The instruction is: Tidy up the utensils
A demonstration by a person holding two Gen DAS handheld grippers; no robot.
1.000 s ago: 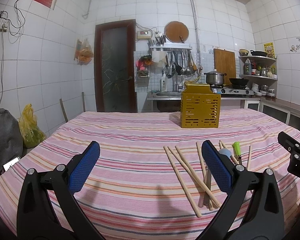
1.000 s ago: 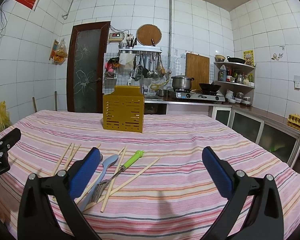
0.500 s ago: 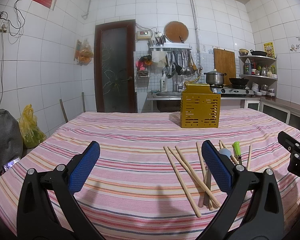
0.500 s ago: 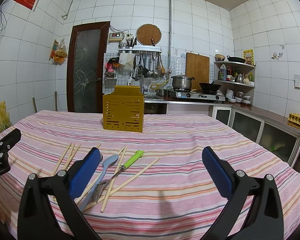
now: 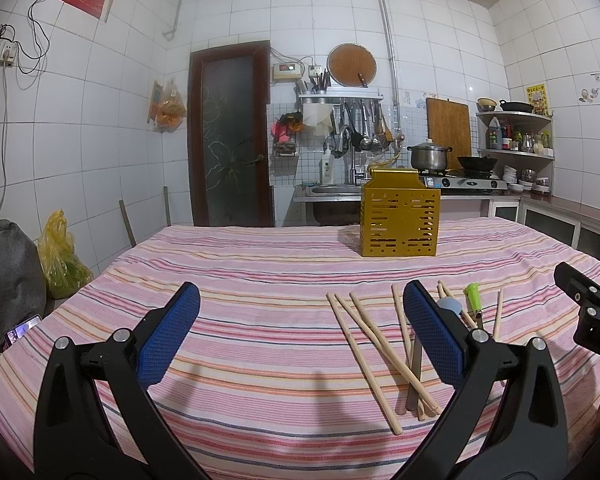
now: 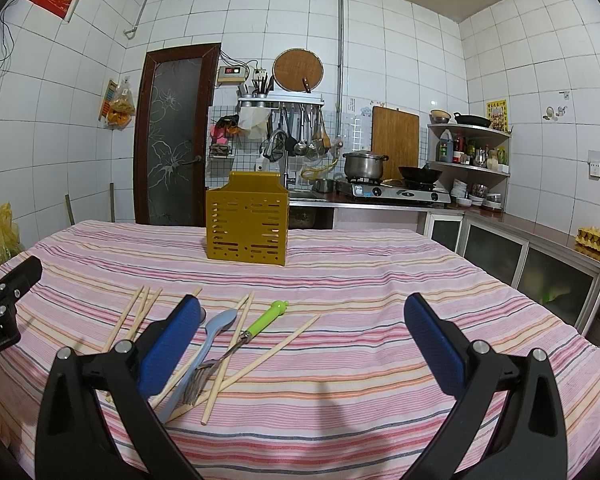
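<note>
A yellow slotted utensil holder (image 5: pixel 399 220) (image 6: pixel 247 222) stands upright far back on the striped tablecloth (image 5: pixel 260 320) (image 6: pixel 360 320). Several wooden chopsticks (image 5: pixel 364 340) (image 6: pixel 260 354) lie scattered in front of it, mixed with a pale blue spoon (image 6: pixel 214 330) (image 5: pixel 448 304) and a green-handled fork (image 6: pixel 256 326) (image 5: pixel 472 294). My left gripper (image 5: pixel 300 332) hovers open above the cloth, the pile by its right finger. My right gripper (image 6: pixel 300 336) hovers open too, the pile by its left finger. Nothing sits between either pair of fingers.
The table ends at a far edge behind the holder. Beyond it stand a sink counter, a stove (image 6: pixel 392 194) with a pot, and a dark door (image 5: pixel 230 136). A yellow bag (image 5: pixel 58 256) sits on the floor at left. Cabinets (image 6: pixel 520 256) line the right wall.
</note>
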